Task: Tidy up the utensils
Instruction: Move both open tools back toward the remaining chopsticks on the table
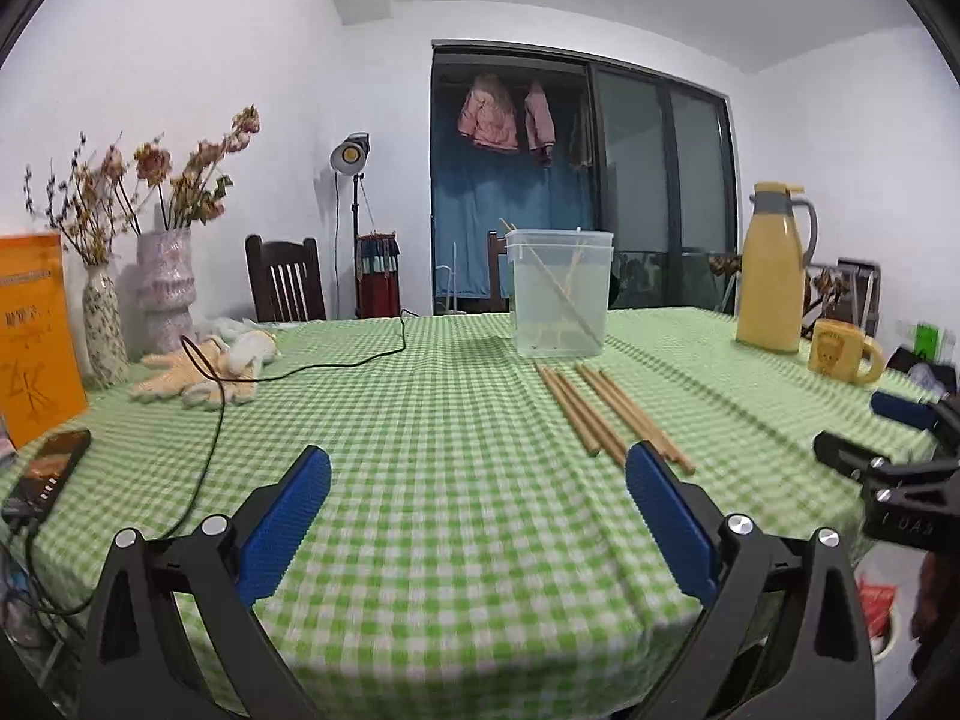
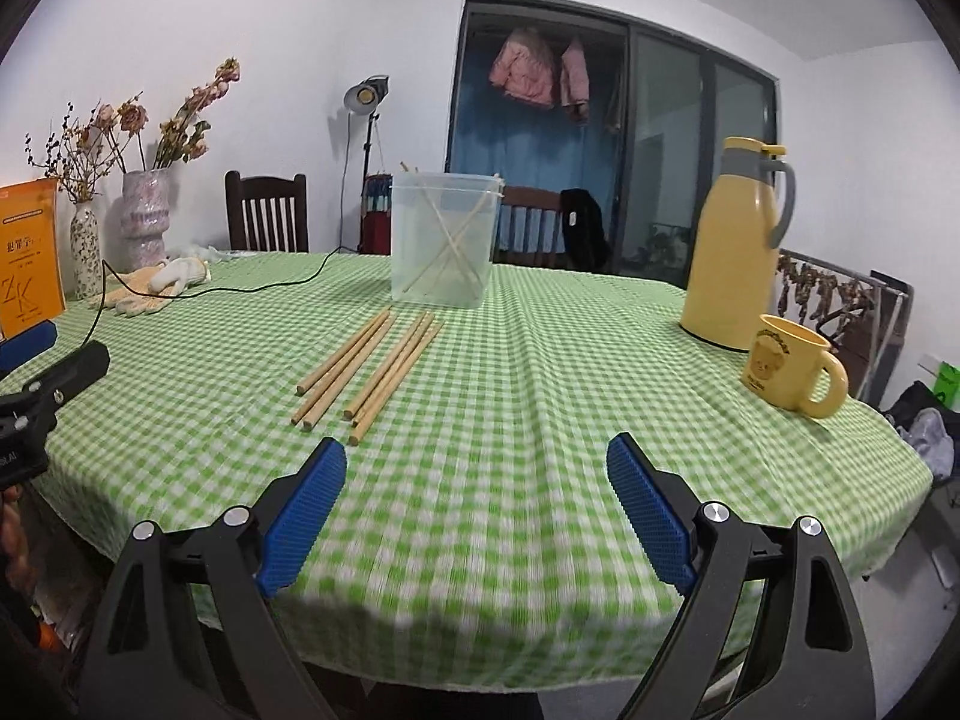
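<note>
Both grippers hang above the near edge of the bench [image 2: 540,360], which carries a green checked cloth; the left gripper [image 1: 477,474] has its jaws wide apart with nothing between them, and the right gripper [image 2: 477,468] likewise stands open and empty. The loose chopsticks [image 2: 366,366] lie flat on the cloth in two close bundles, roughly parallel, just in front of the clear tub [image 2: 443,240]; the tub stands upright and already holds a few thin sticks leaning crossed against its walls. No stick has been lifted, so the task appears to be at its approach stage. Risks, in my judgement: the sticks are round and lie touching one another, so jaws closing on one may nudge or roll its neighbours, or pinch several at once; a grip taken near one end would let the stick droop and swing; the cloth is soft and creased, and jaws pressed low could catch a fold and drag it, shifting the tub. The tub looks light, and a long stick pushed against its rim could tip it. The yellow jug [image 2: 735,252] and the mug [image 2: 792,366] stand well apart to the right; the cable [image 1: 210,384] and gloves [image 1: 204,372] lie well apart to the left.
</note>
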`<state>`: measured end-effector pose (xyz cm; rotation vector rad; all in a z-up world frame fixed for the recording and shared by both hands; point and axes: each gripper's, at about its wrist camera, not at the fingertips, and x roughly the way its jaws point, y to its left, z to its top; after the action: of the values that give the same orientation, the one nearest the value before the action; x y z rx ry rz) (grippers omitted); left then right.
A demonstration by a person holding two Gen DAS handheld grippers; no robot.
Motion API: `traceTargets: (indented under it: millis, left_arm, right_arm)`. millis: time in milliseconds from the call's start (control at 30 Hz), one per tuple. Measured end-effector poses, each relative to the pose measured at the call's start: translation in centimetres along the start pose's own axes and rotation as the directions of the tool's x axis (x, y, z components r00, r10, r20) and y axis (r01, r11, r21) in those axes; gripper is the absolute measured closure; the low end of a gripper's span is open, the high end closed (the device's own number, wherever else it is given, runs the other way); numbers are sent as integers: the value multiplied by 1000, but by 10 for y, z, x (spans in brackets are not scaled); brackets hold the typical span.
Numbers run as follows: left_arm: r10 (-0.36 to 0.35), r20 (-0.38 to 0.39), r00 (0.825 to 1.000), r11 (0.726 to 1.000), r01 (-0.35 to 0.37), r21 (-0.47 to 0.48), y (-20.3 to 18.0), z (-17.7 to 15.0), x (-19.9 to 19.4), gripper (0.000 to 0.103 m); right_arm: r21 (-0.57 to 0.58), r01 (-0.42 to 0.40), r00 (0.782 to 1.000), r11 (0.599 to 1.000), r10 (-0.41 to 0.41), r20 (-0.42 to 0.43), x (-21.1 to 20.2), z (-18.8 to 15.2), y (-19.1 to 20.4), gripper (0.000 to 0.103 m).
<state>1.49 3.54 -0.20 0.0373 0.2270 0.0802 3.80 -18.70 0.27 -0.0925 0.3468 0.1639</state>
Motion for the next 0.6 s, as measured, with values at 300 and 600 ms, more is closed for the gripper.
traceTargets:
  millis: [300, 600]
  left_arm:
    - [23, -9, 1000, 1000, -22, 6, 3, -4, 2, 7]
    - [14, -23, 1000, 1000, -14, -7, 5, 4, 11, 7]
  right_arm:
    - [-16, -9, 1000, 1000, 9, -26, 2, -8, 9, 18]
    - [10, 5, 999, 1000, -5, -34, 6, -4, 3, 18]
